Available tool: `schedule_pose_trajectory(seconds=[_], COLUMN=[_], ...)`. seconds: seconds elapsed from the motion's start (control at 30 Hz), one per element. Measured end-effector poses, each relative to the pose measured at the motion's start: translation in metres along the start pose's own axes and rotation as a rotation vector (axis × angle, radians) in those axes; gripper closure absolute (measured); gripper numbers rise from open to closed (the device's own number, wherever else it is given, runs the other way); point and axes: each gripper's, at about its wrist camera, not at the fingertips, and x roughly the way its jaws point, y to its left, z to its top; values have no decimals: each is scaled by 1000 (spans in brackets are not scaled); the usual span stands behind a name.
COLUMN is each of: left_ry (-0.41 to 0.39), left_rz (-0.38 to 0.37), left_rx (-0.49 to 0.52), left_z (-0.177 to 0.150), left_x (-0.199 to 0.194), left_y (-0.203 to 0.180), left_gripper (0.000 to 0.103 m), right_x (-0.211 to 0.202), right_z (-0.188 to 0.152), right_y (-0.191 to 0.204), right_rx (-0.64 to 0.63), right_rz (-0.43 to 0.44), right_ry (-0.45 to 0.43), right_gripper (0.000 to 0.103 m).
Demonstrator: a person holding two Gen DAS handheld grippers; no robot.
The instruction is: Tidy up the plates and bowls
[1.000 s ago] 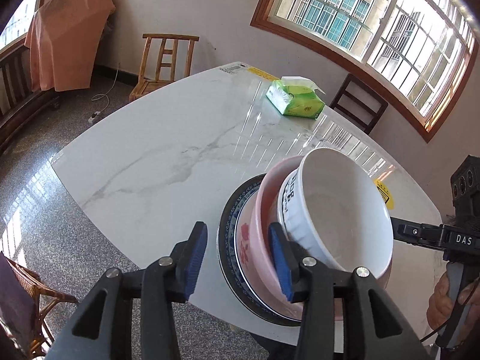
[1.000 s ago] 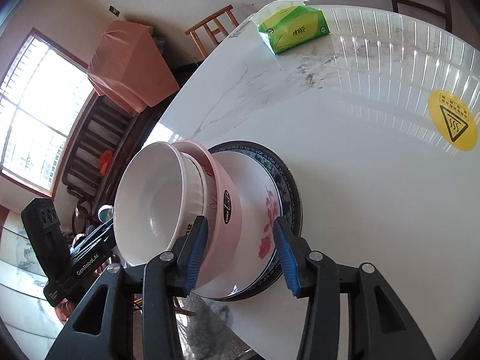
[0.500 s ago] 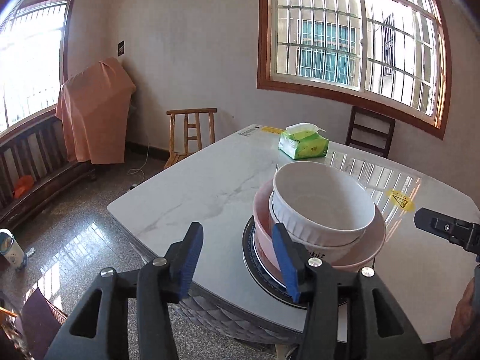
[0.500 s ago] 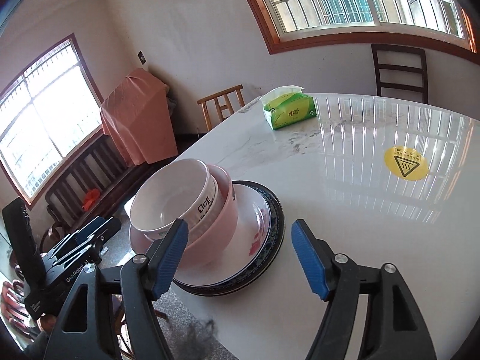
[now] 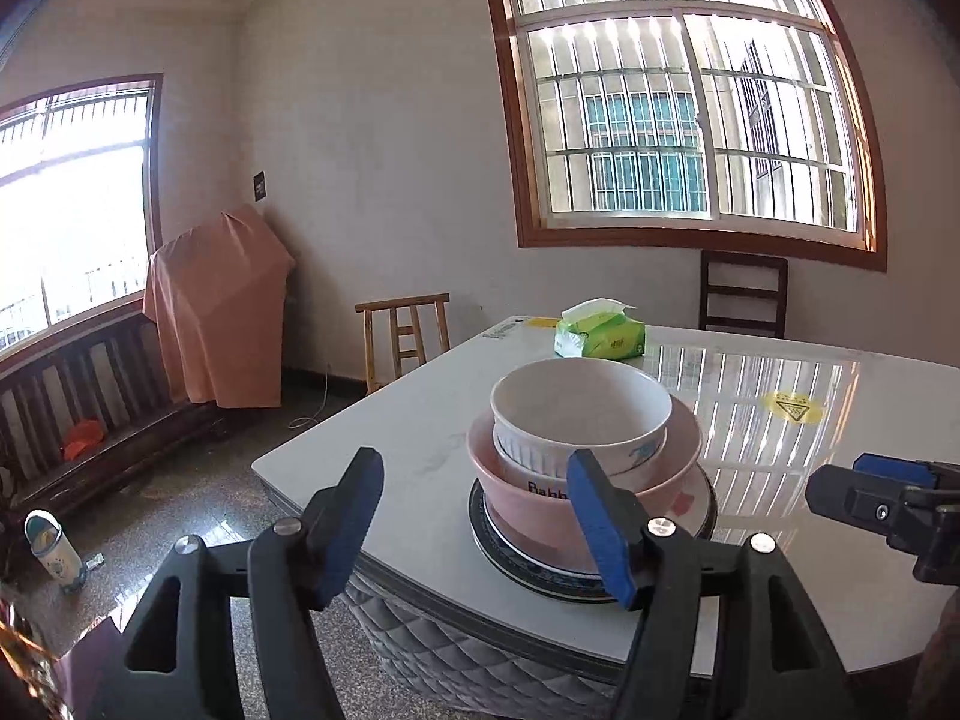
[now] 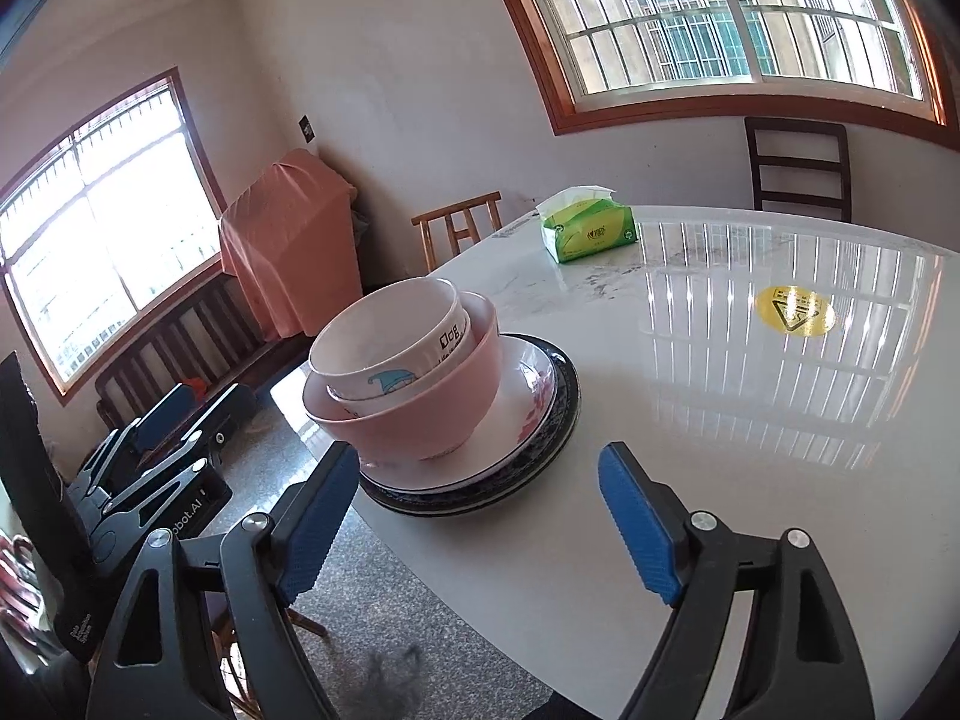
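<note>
A white bowl [image 5: 579,414] sits inside a pink bowl [image 5: 528,498], on a white flowered plate [image 5: 690,495] that rests on a dark blue-rimmed plate [image 5: 540,576]. The stack stands near the table's near corner; it also shows in the right wrist view, with the white bowl [image 6: 384,348], pink bowl [image 6: 420,414], white plate [image 6: 516,414] and dark plate [image 6: 540,468]. My left gripper [image 5: 480,528] is open and empty, just short of the stack. My right gripper [image 6: 480,528] is open and empty, back from the stack. Each gripper shows in the other's view.
The white marble table [image 6: 720,420] carries a green tissue pack [image 6: 591,234] at its far side and a yellow warning sticker [image 6: 795,312]. Wooden chairs [image 5: 402,330] stand beyond the table. A bench and a cloth-covered object [image 5: 216,312] line the left wall.
Both grippers have pulled back and levelled out from the stack. Both jaws have opened wider. The stack has not moved.
</note>
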Motion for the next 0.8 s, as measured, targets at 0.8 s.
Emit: schedule_pose_trajectory(seconds=[0.8], left_ry=[-13], left_rz=[-68], left_rx=[-42], left_z=[12], left_x=[-49], left_y=[-27], left_gripper=[27], right_x=[-41], right_z=[-30], right_y=[-21], right_rx=[21], right_rz=[-8], right_ry=[-65], right_gripper=[18])
